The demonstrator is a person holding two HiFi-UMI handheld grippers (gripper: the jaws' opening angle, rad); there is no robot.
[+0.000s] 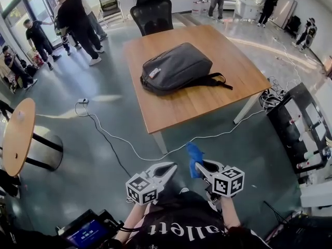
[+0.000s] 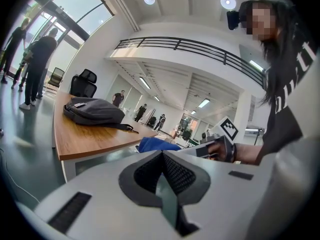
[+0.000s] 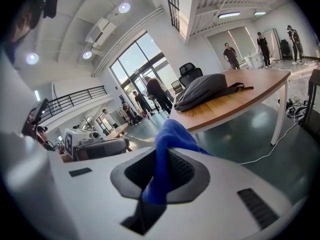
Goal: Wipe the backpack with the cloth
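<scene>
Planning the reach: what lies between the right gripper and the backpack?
Head view: floor crossed by a white cable, then bare tabletop up to the backpack. The right gripper holds the cloth.

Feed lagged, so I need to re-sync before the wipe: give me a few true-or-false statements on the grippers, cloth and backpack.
1. The backpack lies on the wooden table. True.
2. The right gripper is shut on the blue cloth. True.
3. The left gripper grips a backpack strap. False: its jaws are together on nothing.
4. The cloth touches the backpack. False: it is held above the floor, short of the table.
</scene>
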